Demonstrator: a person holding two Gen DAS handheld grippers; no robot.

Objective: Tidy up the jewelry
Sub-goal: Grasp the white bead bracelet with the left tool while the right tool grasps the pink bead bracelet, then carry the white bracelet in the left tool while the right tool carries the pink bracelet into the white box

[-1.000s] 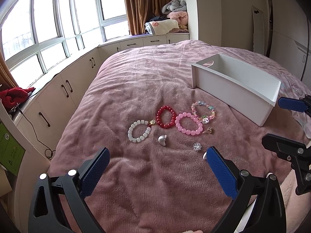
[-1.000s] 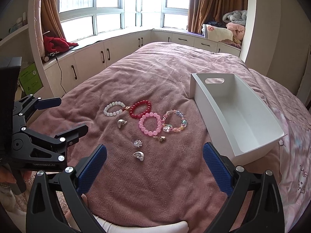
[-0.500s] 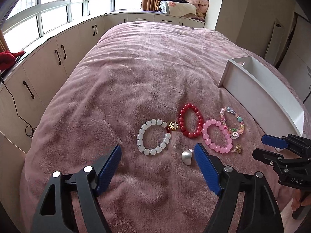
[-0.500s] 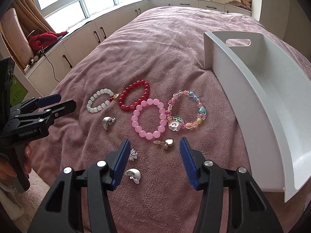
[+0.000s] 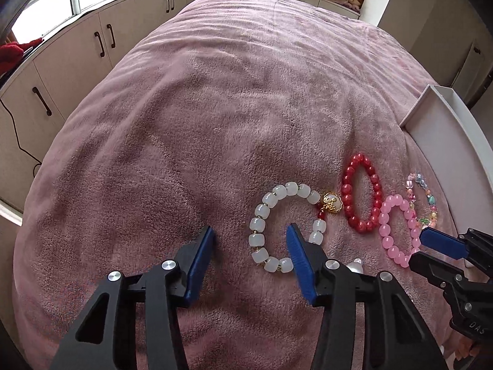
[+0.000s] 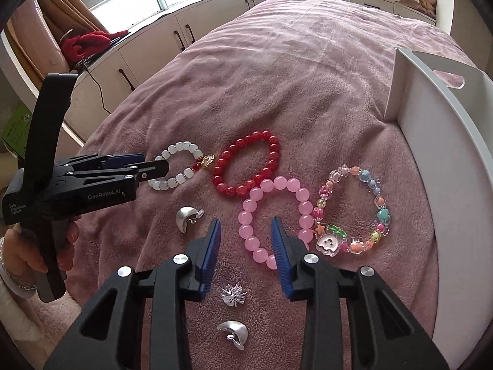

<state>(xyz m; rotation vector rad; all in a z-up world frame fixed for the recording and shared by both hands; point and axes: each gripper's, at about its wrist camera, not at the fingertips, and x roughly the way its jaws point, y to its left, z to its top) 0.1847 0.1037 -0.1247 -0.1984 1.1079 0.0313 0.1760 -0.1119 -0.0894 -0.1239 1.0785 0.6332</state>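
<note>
Both grippers have come down much closer to the bed (image 5: 215, 108) than half a second ago, and their jaws have narrowed a little. Now the left gripper (image 5: 249, 237) hangs over the white bead bracelet (image 5: 288, 226), jaws released: the right blue pad sits inside the ring, the left pad on the blanket outside it, so the left side of the ring lies between them, and nothing is grasped. From the right wrist view this same left gripper (image 6: 148, 165) reaches in from the left and covers part of the white bead bracelet (image 6: 181, 169). The right gripper (image 6: 246, 240) is also released, and the lower left side of the pink bead bracelet (image 6: 275, 215) lies between its pads; whether they touch the beads, I cannot tell. All the jewelry lies on the pink blanket. A gold charm (image 6: 207, 161) on the white bracelet is just beside the red bead bracelet (image 6: 248, 166), the red one touches the pink one, and the multicoloured bead bracelet (image 6: 354, 212) lies to the right, near the wall of the white bin (image 6: 431, 160). One silver earring (image 6: 188, 217) lies left of the right gripper, a spiky silver brooch (image 6: 232, 297) and a second silver earring (image 6: 232, 333) lie under it.
</note>
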